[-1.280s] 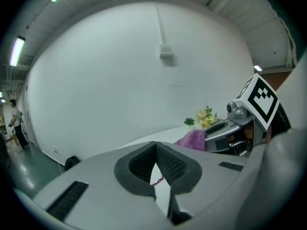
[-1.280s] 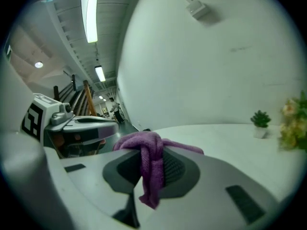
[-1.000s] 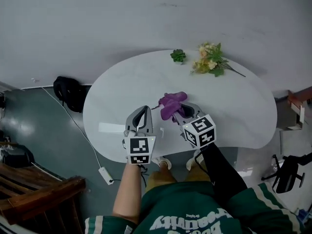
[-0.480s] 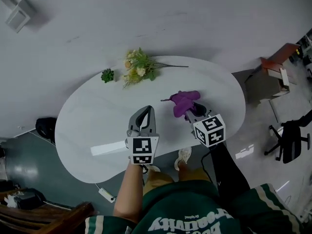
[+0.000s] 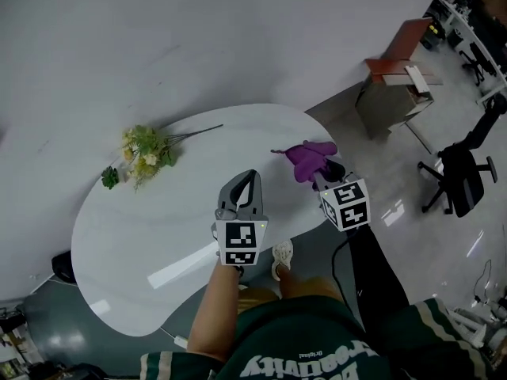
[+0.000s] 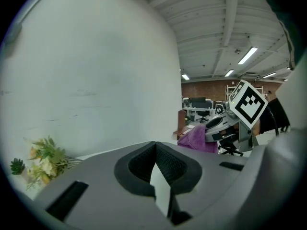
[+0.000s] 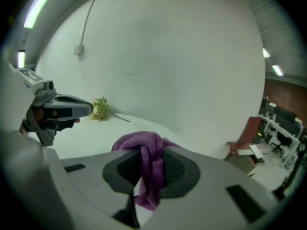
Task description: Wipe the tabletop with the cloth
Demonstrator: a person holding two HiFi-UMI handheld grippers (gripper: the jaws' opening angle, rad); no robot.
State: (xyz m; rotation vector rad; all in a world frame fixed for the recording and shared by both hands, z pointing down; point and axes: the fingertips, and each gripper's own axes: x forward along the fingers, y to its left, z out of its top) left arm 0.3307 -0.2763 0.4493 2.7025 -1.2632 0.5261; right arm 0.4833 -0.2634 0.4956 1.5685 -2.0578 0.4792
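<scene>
Between the right gripper's jaws the purple cloth is pinched tight, bunched ahead of the tips at the white tabletop's right end, dark-sleeved arm stretched forward. Left gripper hovers alongside, jaws closed on nothing, bare forearm extended.

I read the left gripper with fingers pressed together and nothing between them, carried on a bare left forearm. Right gripper: fingers clamped on a bunched purple terry cloth, black-sleeved right arm extended forward.
</scene>
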